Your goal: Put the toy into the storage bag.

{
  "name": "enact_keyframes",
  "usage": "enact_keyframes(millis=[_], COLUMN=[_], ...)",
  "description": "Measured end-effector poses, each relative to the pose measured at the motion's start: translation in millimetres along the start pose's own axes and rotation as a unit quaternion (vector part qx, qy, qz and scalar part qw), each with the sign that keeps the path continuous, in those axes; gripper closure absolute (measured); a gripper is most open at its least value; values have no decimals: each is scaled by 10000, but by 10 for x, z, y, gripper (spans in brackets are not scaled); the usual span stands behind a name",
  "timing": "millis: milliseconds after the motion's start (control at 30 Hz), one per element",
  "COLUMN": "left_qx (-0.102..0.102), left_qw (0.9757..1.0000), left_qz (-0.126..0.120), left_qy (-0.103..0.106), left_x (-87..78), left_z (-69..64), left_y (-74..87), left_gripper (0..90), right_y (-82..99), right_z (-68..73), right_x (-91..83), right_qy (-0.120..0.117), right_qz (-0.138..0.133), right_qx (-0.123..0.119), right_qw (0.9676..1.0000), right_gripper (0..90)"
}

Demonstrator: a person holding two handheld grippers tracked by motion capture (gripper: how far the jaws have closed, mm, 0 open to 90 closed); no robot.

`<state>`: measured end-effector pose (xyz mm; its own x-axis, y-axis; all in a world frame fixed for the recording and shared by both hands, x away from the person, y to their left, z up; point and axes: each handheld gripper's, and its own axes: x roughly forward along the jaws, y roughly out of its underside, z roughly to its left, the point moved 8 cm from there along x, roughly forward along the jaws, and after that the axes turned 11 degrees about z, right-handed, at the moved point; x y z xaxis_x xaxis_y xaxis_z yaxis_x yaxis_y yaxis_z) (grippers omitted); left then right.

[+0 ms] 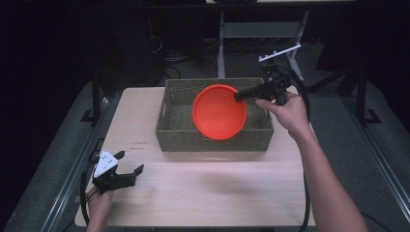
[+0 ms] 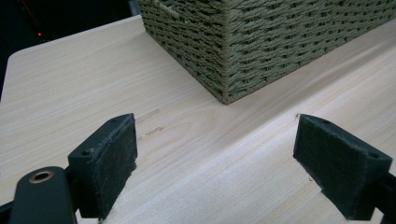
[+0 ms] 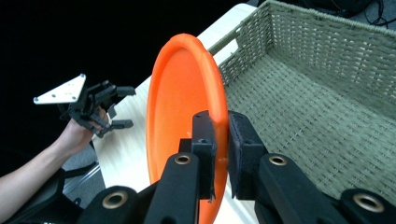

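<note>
An orange plate (image 1: 218,113) hangs tilted on edge over a woven olive basket (image 1: 173,130). My right gripper (image 1: 240,95) is shut on the plate's upper right rim. In the right gripper view the jaws pinch the plate (image 3: 180,102) by its rim, with the basket's woven floor (image 3: 303,107) below and to the right. My left gripper (image 1: 129,164) stands open low over the table's front left corner, nothing between its jaws. In the left gripper view that gripper (image 2: 215,158) faces the basket's near corner (image 2: 226,56) across bare wood.
The light wooden table (image 1: 208,193) has free room in front of the basket. A dark floor, metal frame legs and cables lie beyond the far edge. My left hand and its gripper (image 3: 109,109) appear far off in the right gripper view.
</note>
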<state>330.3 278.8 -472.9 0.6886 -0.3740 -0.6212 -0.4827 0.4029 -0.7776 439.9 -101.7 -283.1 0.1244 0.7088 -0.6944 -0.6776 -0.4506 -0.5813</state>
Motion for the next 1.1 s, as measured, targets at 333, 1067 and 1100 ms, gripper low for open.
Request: enact_keyframes(millis=[333,1067,1100], left_qx=[3,-14,-31], left_qw=[10000,10000,10000], left_qz=[1,24,29], left_qy=[-23,7,-28], left_x=[-9,6,7], left_z=[15,29,39], left_y=[-1,14,13], left_gripper=[130,130,130], right_y=[-162,-248,-254], right_z=[-205,-591,-618], right_x=[151,373,384], right_qy=[-25,1,33], right_qz=[-24,-65,-59], right_qx=[244,813,845], right_qw=[9997,9967,9964], right_gripper=[819,819,819])
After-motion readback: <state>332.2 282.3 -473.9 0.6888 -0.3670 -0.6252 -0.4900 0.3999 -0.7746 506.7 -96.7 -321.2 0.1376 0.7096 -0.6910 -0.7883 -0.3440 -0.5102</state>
